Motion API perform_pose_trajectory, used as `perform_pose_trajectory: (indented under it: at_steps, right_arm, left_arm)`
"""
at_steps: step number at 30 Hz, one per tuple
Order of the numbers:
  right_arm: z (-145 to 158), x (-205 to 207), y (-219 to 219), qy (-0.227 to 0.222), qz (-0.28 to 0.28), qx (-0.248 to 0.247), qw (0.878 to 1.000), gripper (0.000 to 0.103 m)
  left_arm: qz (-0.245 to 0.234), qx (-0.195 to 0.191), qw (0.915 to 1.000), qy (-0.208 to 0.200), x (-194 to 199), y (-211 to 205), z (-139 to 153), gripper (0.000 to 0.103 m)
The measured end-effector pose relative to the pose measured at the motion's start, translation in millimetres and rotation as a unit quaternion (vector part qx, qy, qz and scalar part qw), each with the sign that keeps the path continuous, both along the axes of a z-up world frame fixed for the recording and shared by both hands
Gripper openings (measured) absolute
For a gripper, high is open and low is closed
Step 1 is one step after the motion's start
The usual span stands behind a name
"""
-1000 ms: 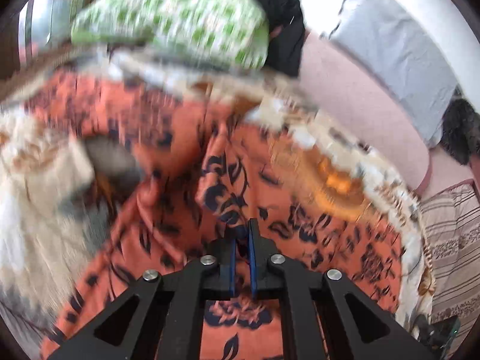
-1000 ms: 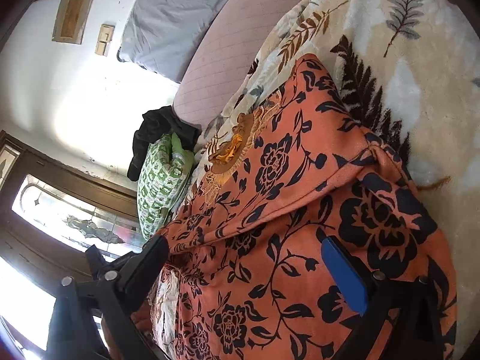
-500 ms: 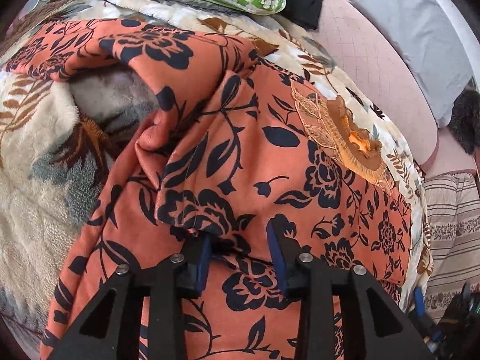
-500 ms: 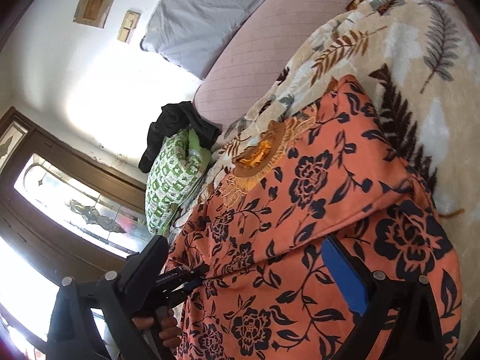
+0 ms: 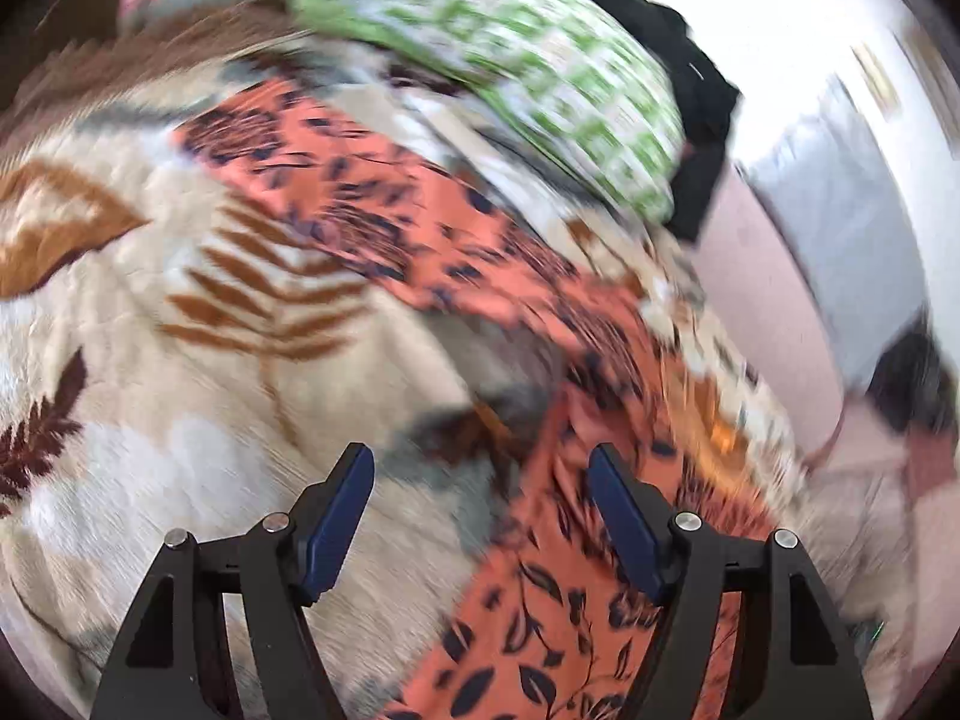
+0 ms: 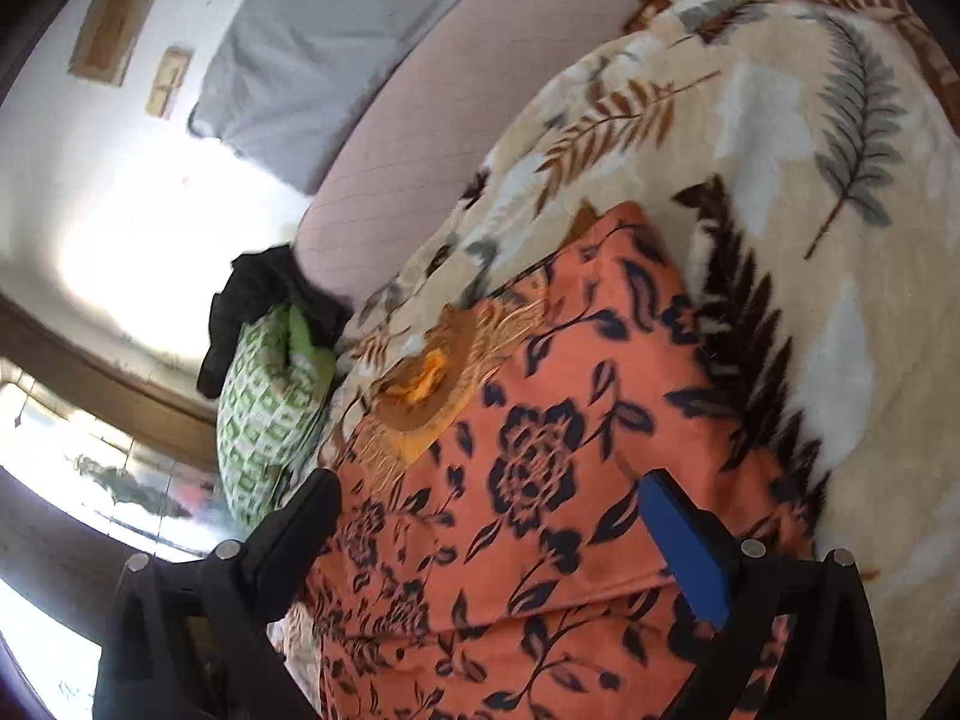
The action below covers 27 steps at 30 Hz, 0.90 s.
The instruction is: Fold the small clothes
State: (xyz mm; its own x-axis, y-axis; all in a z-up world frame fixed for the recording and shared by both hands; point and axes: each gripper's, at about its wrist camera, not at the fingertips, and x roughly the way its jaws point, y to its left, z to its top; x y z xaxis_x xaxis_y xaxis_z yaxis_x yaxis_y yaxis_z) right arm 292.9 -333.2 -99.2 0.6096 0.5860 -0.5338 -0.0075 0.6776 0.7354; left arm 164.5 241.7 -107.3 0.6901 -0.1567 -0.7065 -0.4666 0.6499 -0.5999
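Left gripper (image 5: 481, 483): released, fingers spread wide, nothing between them. It hangs over the blanket (image 5: 180, 360), with the orange floral garment (image 5: 540, 648) under its right finger and running away to the far left. Left view is motion-blurred, so fine detail is unreadable.

Right gripper (image 6: 489, 507): also released, fingers wide apart, holding nothing. It sits over the garment (image 6: 540, 480), which lies spread on the leaf-print blanket (image 6: 810, 180), with a gold embroidered neckline (image 6: 420, 384) at its far end.

Beyond the garment: green-and-white patterned pillow (image 6: 264, 396) at far left, with a black cloth (image 6: 258, 294) against it. Past the blanket is a pink mattress (image 6: 450, 120), then a grey pillow (image 6: 336, 42) against the wall.
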Motion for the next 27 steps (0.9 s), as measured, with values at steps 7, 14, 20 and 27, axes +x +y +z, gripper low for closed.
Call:
perform_pose_trajectory:
  at_steps: [7,14,20,27]
  right_arm:
    - [-22,-79,46,-0.001,0.074,-0.075,0.994,0.101]
    - [-41,-89,51,0.007,0.081,-0.085,0.993,0.101]
    - [-43,-82,51,0.006,0.072,-0.075,0.995,0.101]
    - [-42,-81,53,0.000,0.077,-0.083,0.994,0.101]
  left_arm:
    - [0.080,-0.148,0.9847,-0.047,16,96,-26,0.074]
    - [0.124,-0.182,0.9735,-0.061,33,135,-41,0.073]
    - [0.156,-0.149,0.9757,-0.040,45,158,-54,0.073]
    - [0.217,-0.122,0.9683,0.017,53,174,-58,0.033]
